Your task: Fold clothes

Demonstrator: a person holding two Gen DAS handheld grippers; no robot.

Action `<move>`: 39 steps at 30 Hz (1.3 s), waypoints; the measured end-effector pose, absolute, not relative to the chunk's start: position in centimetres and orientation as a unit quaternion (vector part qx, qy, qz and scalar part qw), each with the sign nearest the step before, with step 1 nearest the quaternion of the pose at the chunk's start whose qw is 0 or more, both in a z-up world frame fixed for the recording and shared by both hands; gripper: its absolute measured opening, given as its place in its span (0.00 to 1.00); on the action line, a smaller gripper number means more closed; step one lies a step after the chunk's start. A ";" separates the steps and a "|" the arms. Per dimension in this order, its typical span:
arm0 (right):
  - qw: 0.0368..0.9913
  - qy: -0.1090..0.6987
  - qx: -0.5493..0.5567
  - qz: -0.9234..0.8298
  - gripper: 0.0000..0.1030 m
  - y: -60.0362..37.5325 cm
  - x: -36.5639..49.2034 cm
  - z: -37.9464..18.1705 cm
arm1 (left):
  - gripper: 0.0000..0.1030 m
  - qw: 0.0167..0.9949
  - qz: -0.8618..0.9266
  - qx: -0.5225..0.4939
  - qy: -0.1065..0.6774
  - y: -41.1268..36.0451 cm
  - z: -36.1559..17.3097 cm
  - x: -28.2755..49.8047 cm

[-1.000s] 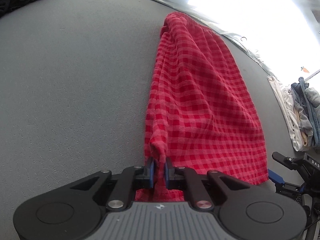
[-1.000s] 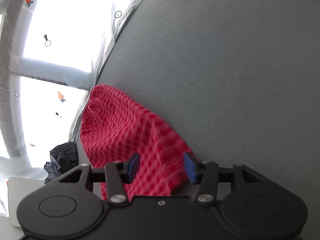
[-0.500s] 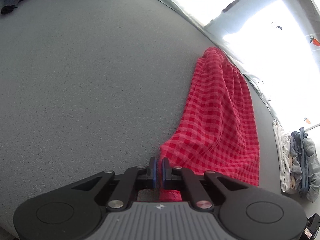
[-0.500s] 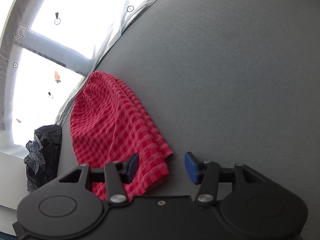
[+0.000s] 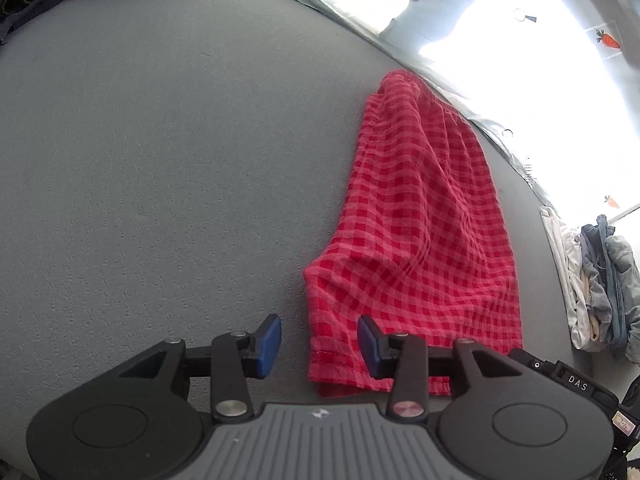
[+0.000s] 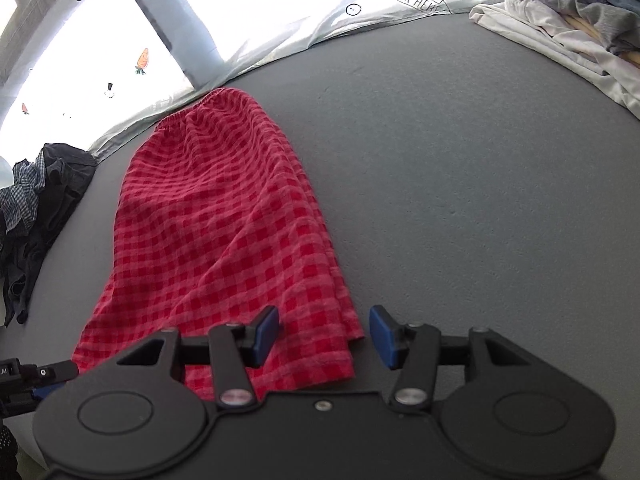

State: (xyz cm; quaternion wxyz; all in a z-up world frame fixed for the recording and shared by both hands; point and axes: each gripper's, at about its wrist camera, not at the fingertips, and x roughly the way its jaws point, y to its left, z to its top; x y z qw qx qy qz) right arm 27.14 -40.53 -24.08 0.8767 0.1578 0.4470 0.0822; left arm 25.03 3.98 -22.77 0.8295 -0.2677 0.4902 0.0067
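Note:
A red checked garment (image 5: 416,232) with an elastic waistband lies flat on the grey surface (image 5: 160,160), waistband at the far edge. My left gripper (image 5: 319,346) hovers over its near left corner with the jaws opening; the hem lies between the blue pads, untouched by them. In the right wrist view the same garment (image 6: 224,224) stretches away, and my right gripper (image 6: 324,336) stands open above its near right corner, pads clear of the cloth. The left gripper's body (image 6: 24,376) shows at the lower left of that view.
A pile of pale and denim clothes (image 6: 568,20) lies at the far right, seen also in the left wrist view as the clothes pile (image 5: 596,280). Dark clothes (image 6: 32,208) are heaped at the left. A white printed sheet (image 6: 280,12) borders the far edge.
My left gripper has let go of the garment's corner and its jaws have spread. The cloth now lies flat. The right gripper has rolled and pulled back, staying open.

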 end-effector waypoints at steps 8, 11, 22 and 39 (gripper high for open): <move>0.873 0.459 0.136 0.093 0.21 -39.9 28.4 -24.1 | 0.50 0.840 -0.027 -0.192 0.507 0.7 -22.9 26.5; 0.870 0.462 0.144 0.093 0.23 -39.9 28.5 -24.2 | 0.49 0.843 -0.033 -0.162 0.511 -0.5 -23.0 26.7; 0.842 0.432 0.294 0.134 0.03 -43.5 27.4 -23.5 | 0.04 0.858 -0.055 -0.204 0.469 0.3 -21.2 26.5; 0.821 0.309 0.436 0.201 0.03 -45.7 24.1 -15.0 | 0.04 0.892 -0.071 -0.281 0.347 3.0 -10.6 23.8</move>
